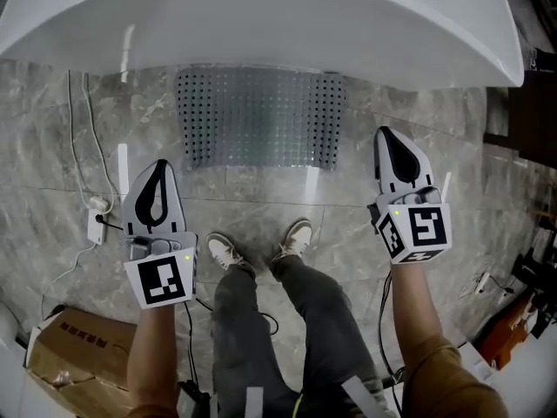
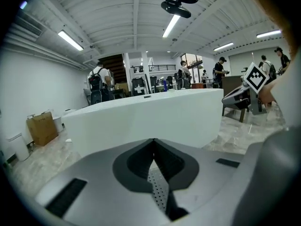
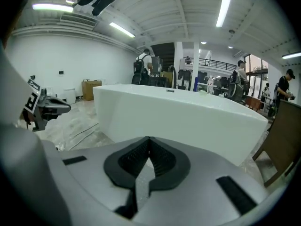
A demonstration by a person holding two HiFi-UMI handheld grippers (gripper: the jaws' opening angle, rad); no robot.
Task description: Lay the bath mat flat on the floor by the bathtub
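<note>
Bath mat: the clear, hole-dotted bath mat (image 1: 261, 116) lies spread on the grey floor (image 1: 52, 146). It sits at 12 o'clock from the person's shoes (image 1: 228, 252), and the rim of the white bathtub (image 1: 261, 24) hides its far edge.
Left gripper: the left gripper (image 1: 160, 172) is at 10 o'clock from the shoes, well apart from the mat. Its jaws are pressed together on nothing.
Right gripper: the right gripper (image 1: 388, 144) is at 2 o'clock, its jaws likewise closed and empty.
Step in hand: the laying looks finished, since no fold or curled corner shows.
Next move: probably only a check of the edges. Any correction would mean spreading the jaws and reaching down to a mat edge.
</note>
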